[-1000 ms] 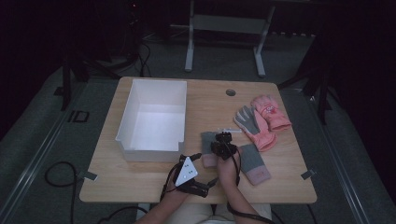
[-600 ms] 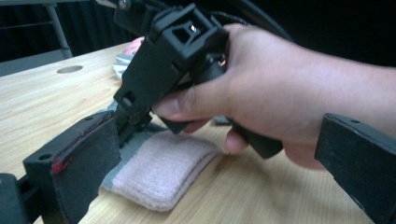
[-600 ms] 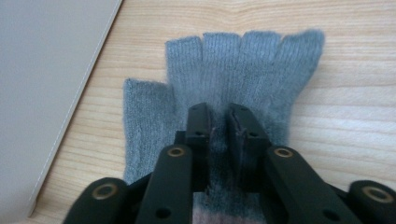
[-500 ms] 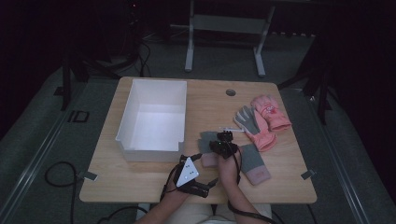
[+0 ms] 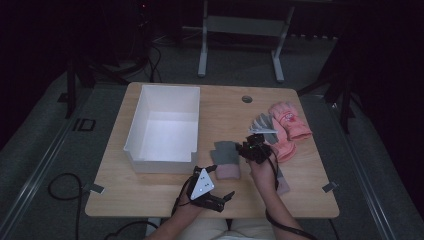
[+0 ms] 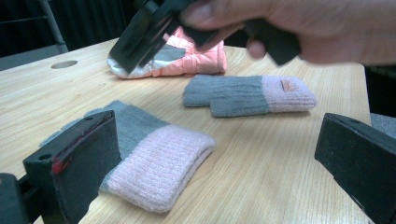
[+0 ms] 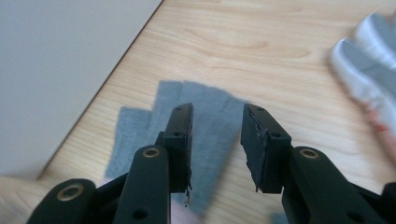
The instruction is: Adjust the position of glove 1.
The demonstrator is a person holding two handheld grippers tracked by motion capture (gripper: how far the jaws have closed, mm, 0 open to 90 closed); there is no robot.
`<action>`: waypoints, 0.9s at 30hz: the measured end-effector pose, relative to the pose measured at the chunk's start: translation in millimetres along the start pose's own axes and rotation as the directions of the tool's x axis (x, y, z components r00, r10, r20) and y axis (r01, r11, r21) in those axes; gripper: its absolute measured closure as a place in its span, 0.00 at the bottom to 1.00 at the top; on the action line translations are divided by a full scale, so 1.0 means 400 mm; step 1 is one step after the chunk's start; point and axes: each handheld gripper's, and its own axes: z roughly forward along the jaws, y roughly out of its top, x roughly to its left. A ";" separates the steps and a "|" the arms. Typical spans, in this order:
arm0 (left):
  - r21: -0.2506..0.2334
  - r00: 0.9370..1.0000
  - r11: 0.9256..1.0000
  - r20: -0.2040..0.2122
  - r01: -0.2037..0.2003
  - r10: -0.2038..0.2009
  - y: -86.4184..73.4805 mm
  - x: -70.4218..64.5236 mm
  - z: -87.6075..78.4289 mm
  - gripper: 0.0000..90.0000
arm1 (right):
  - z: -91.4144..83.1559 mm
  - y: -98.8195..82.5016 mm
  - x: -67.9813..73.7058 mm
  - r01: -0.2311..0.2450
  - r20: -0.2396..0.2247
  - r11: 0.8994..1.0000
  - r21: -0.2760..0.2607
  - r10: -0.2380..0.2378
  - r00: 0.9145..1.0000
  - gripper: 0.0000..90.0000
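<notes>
Dark room, wooden table (image 5: 150, 192). My right gripper (image 7: 217, 140) hangs over the grey-and-pink knit glove (image 5: 226, 159) lying just right of the white bin (image 5: 134, 131); jaws have just been opening, nothing between them. Glove's pink cuff is partly hidden under them. Left gripper (image 5: 212, 196) spread, empty. Bin interior bare.

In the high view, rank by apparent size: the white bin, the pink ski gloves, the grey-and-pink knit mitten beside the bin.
1. White bin, clearly largest.
2. Pink ski gloves.
3. Knit mitten, smallest; its right edge sits close to the right gripper, so the margin is uncertain.
</notes>
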 end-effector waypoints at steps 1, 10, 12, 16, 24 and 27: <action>-0.001 1.000 1.000 0.001 0.001 -0.001 0.000 0.000 0.000 0.00 | -0.008 0.000 -0.010 0.011 -0.001 1.000 0.001 -0.011 1.000 0.71; 0.009 1.000 1.000 0.005 -0.005 0.005 0.000 -0.001 0.003 0.00 | -0.085 -0.029 -0.083 0.110 -0.004 0.994 -0.001 -0.110 0.994 0.72; 0.008 1.000 1.000 0.003 -0.008 0.008 0.000 -0.002 0.002 0.00 | -0.105 -0.039 -0.099 0.133 0.000 0.991 -0.005 -0.133 0.991 0.71; 0.009 1.000 1.000 0.004 -0.010 0.010 0.000 -0.002 0.003 0.00 | -0.145 -0.056 -0.124 0.190 0.017 0.982 -0.010 -0.190 0.982 0.71; 0.008 1.000 1.000 0.004 -0.015 0.015 0.000 -0.004 0.004 0.00 | -0.160 -0.109 -0.168 0.247 0.008 0.969 0.026 -0.248 0.969 0.71; 0.011 1.000 1.000 0.004 -0.016 0.016 0.001 -0.004 0.004 0.00 | -0.143 -0.137 -0.177 0.258 -0.007 0.964 0.061 -0.258 0.966 0.71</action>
